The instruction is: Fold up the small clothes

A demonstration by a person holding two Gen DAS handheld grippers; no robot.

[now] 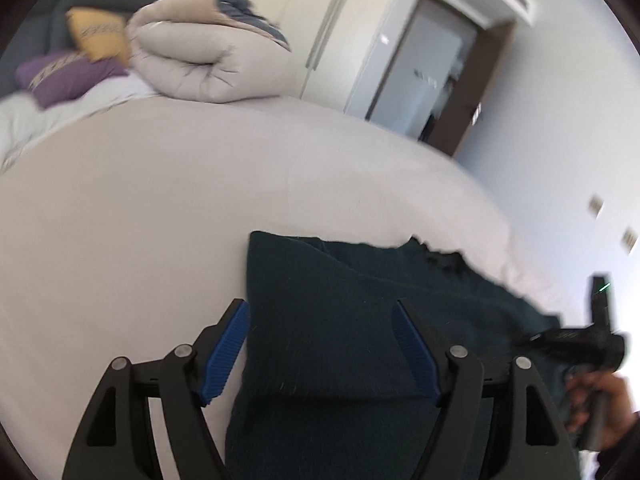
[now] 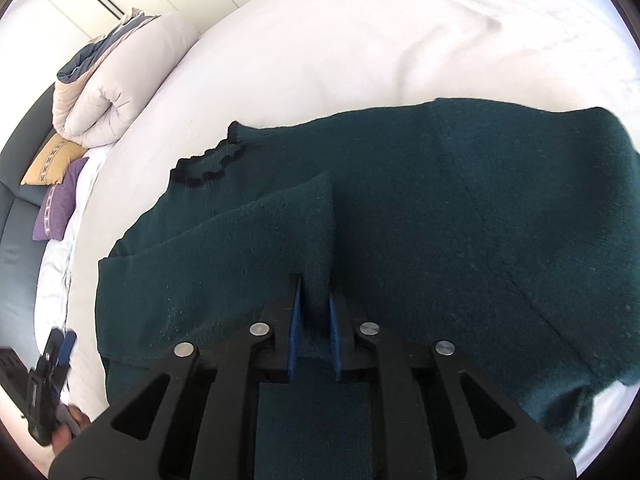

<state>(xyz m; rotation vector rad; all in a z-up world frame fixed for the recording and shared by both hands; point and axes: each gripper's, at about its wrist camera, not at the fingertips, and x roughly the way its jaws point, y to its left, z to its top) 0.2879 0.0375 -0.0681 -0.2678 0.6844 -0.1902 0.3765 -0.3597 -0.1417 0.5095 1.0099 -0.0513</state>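
Pinching a raised fold of the dark green sweater [image 2: 400,208], our right gripper [image 2: 314,320] is keeping its two blue pads [image 2: 295,332] close together with a narrow ridge of the knit standing between them; the cloth is filling the gap, so we are reading this as a grip on the fabric. We are holding the sweater spread over the white bed [image 2: 360,40], its black-trimmed collar [image 2: 208,168] lying toward the far side of the garment from our right gripper, and a folded sleeve or flap lying across the sweater's near half.

Our left gripper [image 1: 320,344] is hovering over the sweater's edge with its fingers [image 1: 226,348] standing wide apart and nothing between them being pressed; one pad is sitting over the bare sheet just beside the sweater, the other over the knit itself.

Beyond the sweater, at the far end of the bed, we are seeing a rolled beige duvet [image 1: 200,56], with a yellow cushion [image 1: 100,32] and a purple cushion [image 1: 68,76] just beside it. Past the sweater's far corner a hand [image 1: 600,404] is gripping the other tool's handle.
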